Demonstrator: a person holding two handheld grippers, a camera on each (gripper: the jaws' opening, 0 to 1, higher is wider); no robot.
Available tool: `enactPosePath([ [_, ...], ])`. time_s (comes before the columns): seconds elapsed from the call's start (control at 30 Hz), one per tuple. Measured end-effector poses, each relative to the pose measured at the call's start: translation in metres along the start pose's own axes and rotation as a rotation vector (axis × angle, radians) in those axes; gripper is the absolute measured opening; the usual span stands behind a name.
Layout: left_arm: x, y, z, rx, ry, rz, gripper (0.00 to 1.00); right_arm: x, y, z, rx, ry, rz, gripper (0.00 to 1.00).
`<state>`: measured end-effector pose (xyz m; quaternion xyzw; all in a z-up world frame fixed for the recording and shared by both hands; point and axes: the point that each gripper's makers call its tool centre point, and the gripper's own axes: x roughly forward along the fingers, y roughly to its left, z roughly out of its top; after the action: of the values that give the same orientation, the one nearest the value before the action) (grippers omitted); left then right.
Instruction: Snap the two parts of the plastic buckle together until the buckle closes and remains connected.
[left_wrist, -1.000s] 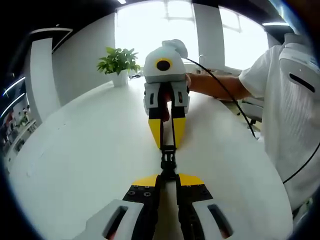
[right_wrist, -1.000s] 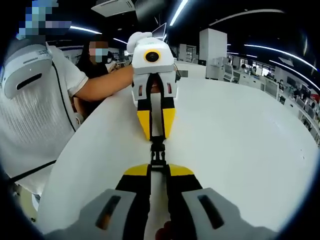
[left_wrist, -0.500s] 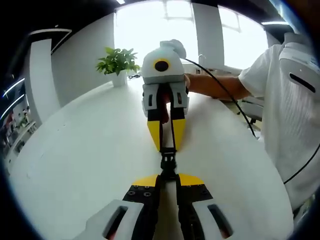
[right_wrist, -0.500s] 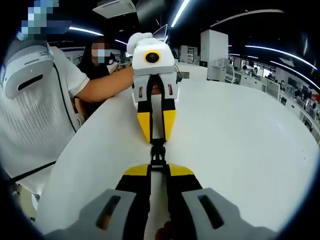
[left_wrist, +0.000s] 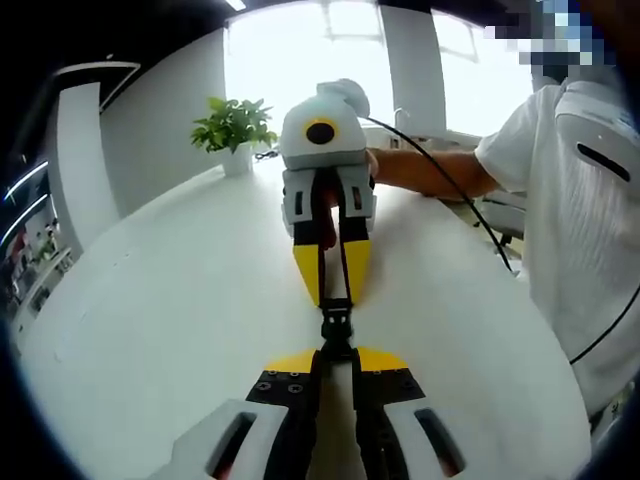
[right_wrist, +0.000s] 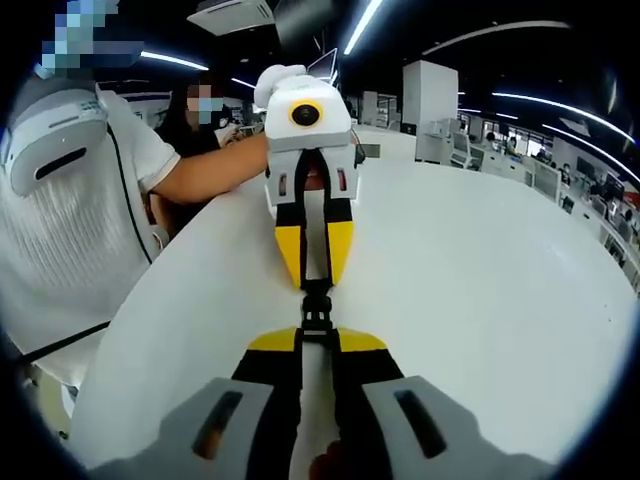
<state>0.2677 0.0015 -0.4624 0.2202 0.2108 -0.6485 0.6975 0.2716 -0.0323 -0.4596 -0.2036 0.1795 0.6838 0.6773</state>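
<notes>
Above white table (left_wrist: 150, 300), between facing tips: left gripper (left_wrist: 336, 352) pinching near end of black plastic buckle (left_wrist: 336, 325), right gripper (left_wrist: 334, 296) clamped on far end. Light, stiff, slick; best gripped on flat outer ends, clear of latch. Halves possibly seated already, seam too small to judge

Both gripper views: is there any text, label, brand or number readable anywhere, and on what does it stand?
None readable. The black buckle, the left gripper, the right gripper and the white table bear no legible print; background signs in the right gripper view are too small and blurred.
</notes>
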Motion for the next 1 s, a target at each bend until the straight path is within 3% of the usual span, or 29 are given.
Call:
enactPosePath([
  [1.0, -0.0012, -0.0004, 0.0006, 0.014, 0.015, -0.008, 0.09, 0.0056, -0.0003, 0.0055, -0.005, 0.015, 0.015, 0.09],
])
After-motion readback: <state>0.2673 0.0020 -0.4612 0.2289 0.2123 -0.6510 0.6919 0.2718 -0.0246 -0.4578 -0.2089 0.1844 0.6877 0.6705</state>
